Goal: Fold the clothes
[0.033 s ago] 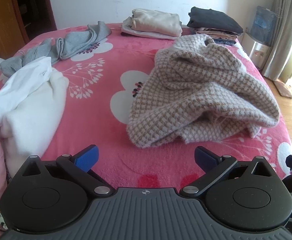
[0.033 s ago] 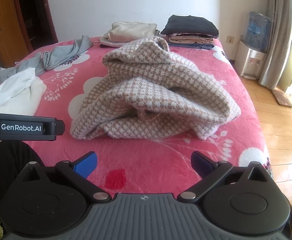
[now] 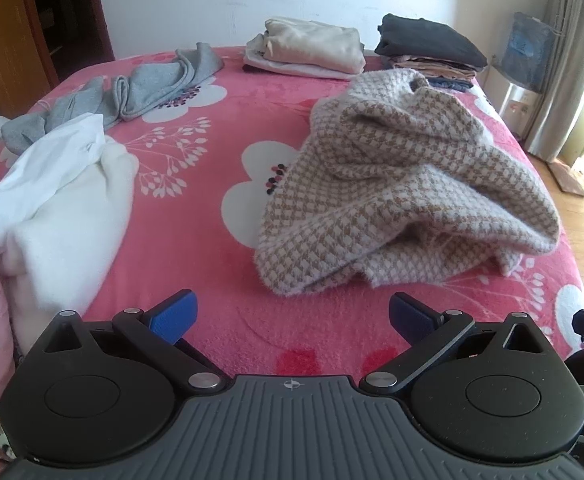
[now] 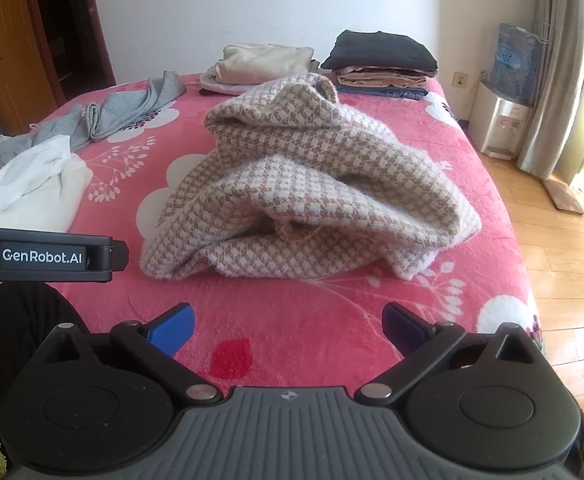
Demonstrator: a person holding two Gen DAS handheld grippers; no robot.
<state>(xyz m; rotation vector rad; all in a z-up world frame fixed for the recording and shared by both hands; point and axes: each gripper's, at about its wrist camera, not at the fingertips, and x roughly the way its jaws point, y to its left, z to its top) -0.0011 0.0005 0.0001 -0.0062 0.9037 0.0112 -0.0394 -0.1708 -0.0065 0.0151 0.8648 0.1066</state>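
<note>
The left gripper (image 3: 292, 316) has its 2 blue-padded fingers (image 3: 174, 316) spread wide apart with nothing between them, hovering over the near edge of the bed with the pink floral fleece blanket (image 3: 212, 216). The right gripper (image 4: 288, 326) is the same — blue-padded fingers (image 4: 172, 328) wide apart, empty, above the near strip of blanket (image 4: 292, 312).

Just beyond both pairs of fingers runs a bare band of blanket, open from the near edge up to the task's thing: the crumpled beige-and-white houndstooth knit sweater (image 3: 403, 196), heaped in loose folds on the right half of the bed. Its fuzzy hem (image 4: 196, 268) lies nearest the fingers, and its far fold rises toward the headboard side. To its right the sweater's edge comes near the bed's side edge, past which lies a wooden plank floor (image 4: 563, 260).

Left of the sweater is a wide open stretch of blanket, then a rumpled white fleece garment (image 3: 60, 208) at the left edge, with a grey jersey garment (image 3: 148, 88) strewn behind it. Along the far edge sit 2 folded stacks: a cream stack (image 3: 307, 50) and a stack topped by a black garment (image 3: 427, 46), just behind the sweater. In the right wrist view, the black body of the left gripper marked "GenRobot.AI" (image 4: 44, 256) juts in from the left.
</note>
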